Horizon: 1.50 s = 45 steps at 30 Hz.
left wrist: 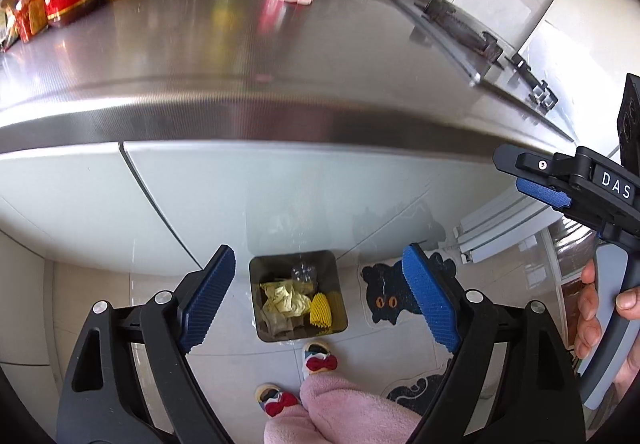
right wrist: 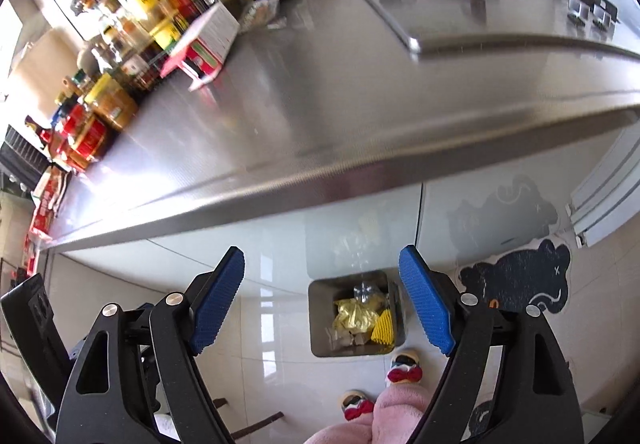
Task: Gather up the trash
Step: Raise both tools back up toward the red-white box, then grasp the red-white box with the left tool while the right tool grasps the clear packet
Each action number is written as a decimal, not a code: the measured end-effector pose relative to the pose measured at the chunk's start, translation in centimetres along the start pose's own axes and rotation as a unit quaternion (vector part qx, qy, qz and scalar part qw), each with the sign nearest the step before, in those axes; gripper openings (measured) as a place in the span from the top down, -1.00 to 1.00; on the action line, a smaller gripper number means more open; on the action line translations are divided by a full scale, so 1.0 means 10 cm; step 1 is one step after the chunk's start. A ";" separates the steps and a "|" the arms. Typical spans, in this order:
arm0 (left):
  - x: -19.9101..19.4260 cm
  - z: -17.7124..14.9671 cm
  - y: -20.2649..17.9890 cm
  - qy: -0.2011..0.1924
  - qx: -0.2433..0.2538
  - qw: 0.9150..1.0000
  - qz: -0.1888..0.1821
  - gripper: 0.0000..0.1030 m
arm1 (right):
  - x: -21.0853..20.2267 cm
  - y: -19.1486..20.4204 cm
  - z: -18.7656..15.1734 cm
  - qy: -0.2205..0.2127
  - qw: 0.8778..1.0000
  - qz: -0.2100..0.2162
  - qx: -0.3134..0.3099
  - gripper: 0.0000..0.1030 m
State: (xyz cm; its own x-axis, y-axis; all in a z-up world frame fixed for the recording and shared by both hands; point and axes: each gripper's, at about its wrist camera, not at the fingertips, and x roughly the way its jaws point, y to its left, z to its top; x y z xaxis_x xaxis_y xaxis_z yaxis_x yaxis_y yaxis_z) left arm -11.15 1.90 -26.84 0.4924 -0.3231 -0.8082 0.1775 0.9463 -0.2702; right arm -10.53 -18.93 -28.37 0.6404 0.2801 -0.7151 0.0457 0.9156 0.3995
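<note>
Steel bin (left wrist: 298,298): I see it on the floor below the counter (left wrist: 280,84), holding crumpled yellow paper (left wrist: 286,298) and a yellow foam net (left wrist: 322,310).
Writing: "DAS" on the right gripper (left wrist: 536,180).
Left gripper (left wrist: 320,300): jaws apart, nothing between.
Right gripper: jaws apart, I hold nothing.

Left gripper (left wrist: 316,296) angled downward, blue fingers (left wrist: 206,298) spread wide and empty, right gripper (right wrist: 322,300) likewise, hand (left wrist: 600,318) on its handle
</note>
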 end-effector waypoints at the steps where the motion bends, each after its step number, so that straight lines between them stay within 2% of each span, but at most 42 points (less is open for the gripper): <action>1: -0.08 0.07 -0.01 -0.011 0.000 1.000 -0.001 -0.63 | -0.06 0.02 0.09 -0.009 1.000 0.003 -0.002 -0.58; 8: -0.40 0.67 -0.06 -0.076 0.001 0.997 0.000 -0.67 | -0.14 0.14 0.69 -0.045 0.999 0.010 -0.020 -0.58; 17: -0.24 1.55 0.00 -0.119 -0.005 0.993 0.021 -0.70 | 0.27 0.29 1.59 -0.037 0.998 0.030 -0.035 -0.58; 23: 0.05 2.06 0.03 -0.120 -0.001 0.992 0.029 -0.71 | 0.67 0.32 2.07 -0.021 0.998 0.039 -0.034 -0.58; 30: 0.43 2.47 0.10 -0.103 -0.002 0.994 0.037 -0.71 | 1.19 0.41 2.41 0.002 0.998 0.049 -0.036 -0.52; 35: 0.73 2.66 0.13 -0.083 0.001 0.996 0.044 -0.72 | 1.51 0.43 2.59 0.013 0.998 0.055 -0.019 -0.40; 42: 0.97 2.82 0.18 -0.071 -0.003 0.996 0.045 -0.72 | 1.84 0.48 2.79 0.025 0.998 0.060 -0.007 -0.39; 44: 1.02 2.83 0.18 -0.067 -0.002 0.997 0.045 -0.70 | 1.92 0.47 2.83 0.032 0.997 0.065 0.000 -0.28; 45: 1.04 2.83 0.18 -0.065 -0.002 0.997 0.043 -0.70 | 1.96 0.47 2.83 0.038 0.997 0.067 0.002 -0.16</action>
State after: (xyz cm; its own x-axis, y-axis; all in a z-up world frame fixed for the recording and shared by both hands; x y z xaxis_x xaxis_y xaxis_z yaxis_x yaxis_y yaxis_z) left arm 18.42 -0.08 -20.88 0.6114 -0.2396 -0.7542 0.1276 0.9704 -0.2048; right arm 23.93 -17.31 -24.23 0.5811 0.4218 -0.6960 -0.0344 0.8672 0.4968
